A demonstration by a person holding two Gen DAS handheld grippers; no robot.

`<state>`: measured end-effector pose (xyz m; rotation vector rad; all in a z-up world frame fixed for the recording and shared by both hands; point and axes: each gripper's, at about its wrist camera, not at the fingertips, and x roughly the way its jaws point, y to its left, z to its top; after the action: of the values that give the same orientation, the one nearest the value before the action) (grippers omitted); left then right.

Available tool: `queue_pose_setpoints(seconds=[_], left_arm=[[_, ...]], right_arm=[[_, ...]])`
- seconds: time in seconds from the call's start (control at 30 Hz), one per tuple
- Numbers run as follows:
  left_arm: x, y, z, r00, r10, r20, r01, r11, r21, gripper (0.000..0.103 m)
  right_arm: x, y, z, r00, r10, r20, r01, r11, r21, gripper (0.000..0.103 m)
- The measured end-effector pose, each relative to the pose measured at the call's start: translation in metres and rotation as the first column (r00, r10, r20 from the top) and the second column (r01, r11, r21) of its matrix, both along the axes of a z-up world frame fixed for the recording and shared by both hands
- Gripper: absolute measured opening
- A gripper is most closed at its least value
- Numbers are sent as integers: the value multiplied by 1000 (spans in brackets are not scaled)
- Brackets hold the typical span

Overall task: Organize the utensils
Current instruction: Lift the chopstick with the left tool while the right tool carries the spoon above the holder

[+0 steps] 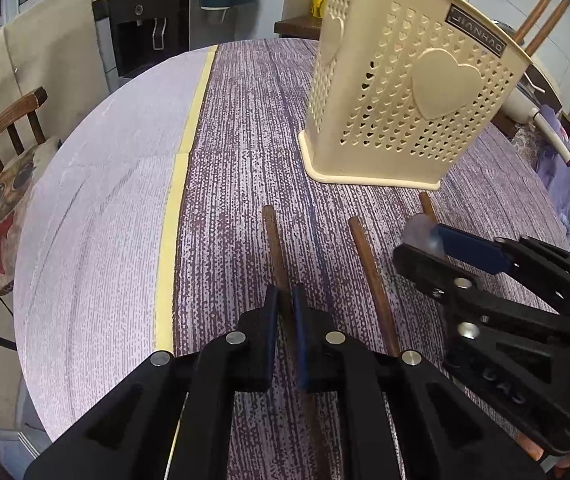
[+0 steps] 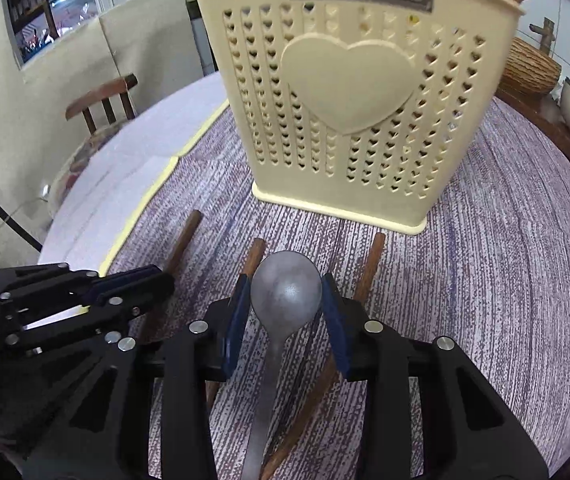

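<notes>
Utensils lie on the desk (image 1: 97, 208) in front of the cream utensil holder (image 1: 401, 92): we see three brown wooden sticks side by side and a metal spoon (image 2: 286, 292). The holder stands upright on the purple woven cloth (image 1: 241, 148), toward the far edge of the desk, with heart-shaped holes and a raised heart on its face. Two wooden handles (image 1: 541, 20) rise out of its top on the far side.

We hold the left hand-held gripper (image 1: 285, 304) squeezed nearly to nothing on the leftmost wooden stick (image 1: 275, 240), whose free end points toward the holder. Just beside it on the right lies a second wooden stick (image 1: 369, 276), apart from our fingers. The third wooden stick (image 2: 371, 268) lies further right, its tip near the holder's base.

Our right hand-held gripper (image 2: 287, 304) stands partly open around the spoon's bowl, the blue pads (image 2: 335, 320) flanking it on both sides; from the right wrist view we cannot tell whether they press on it. The spoon's handle runs back under the gripper, over the sticks.

A yellow strip (image 1: 177, 200) separates the purple cloth from a paler cover toward the desk's left edge. Beyond that edge stands a wooden chair (image 1: 9, 120) with a printed cushion.
</notes>
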<state>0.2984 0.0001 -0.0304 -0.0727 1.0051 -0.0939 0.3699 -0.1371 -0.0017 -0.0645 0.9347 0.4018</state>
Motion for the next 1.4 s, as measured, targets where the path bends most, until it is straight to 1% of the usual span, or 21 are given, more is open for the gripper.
queue_pose_setpoints(seconds=[0.07,0.17,0.37,0.53,0.63,0.73,0.87,0.97,1.07,1.27,1.4], left_arm=[[0,2,3,1000,13,18,-13,1000,-4,8],[-2,7,14,999,20,44,-18,999,-35,8],[-18,6,49,990,9,139,2,997,-75,7],[-38,5,83,972,-20,235,47,993,-109,7],[-50,2,100,958,-37,285,71,991,-111,7],[-59,1,113,946,-56,319,94,990,-103,7],[-66,3,121,935,-64,349,102,990,-93,7],[-70,6,122,929,-55,365,92,992,-86,7],[-73,9,123,927,-51,373,93,991,-96,7],[-79,7,132,916,-57,397,102,991,-92,7],[-79,6,141,906,-61,418,107,990,-87,7]], right_arm=[[-6,-7,7,1000,-11,17,11,1000,23,37],[-17,-19,22,998,-32,49,29,997,65,37],[-45,-43,55,992,-59,111,45,992,120,37],[-71,-56,77,983,-68,168,49,992,113,37],[-82,-62,86,981,-68,184,49,993,109,37],[-93,-68,94,977,-66,202,46,994,99,37],[-103,-74,98,975,-72,208,51,993,103,37],[-113,-78,97,974,-76,213,53,993,109,37],[-115,-78,99,973,-76,220,53,992,111,37],[-116,-77,106,969,-68,239,43,993,110,37],[-113,-79,113,967,-78,244,46,990,136,37]])
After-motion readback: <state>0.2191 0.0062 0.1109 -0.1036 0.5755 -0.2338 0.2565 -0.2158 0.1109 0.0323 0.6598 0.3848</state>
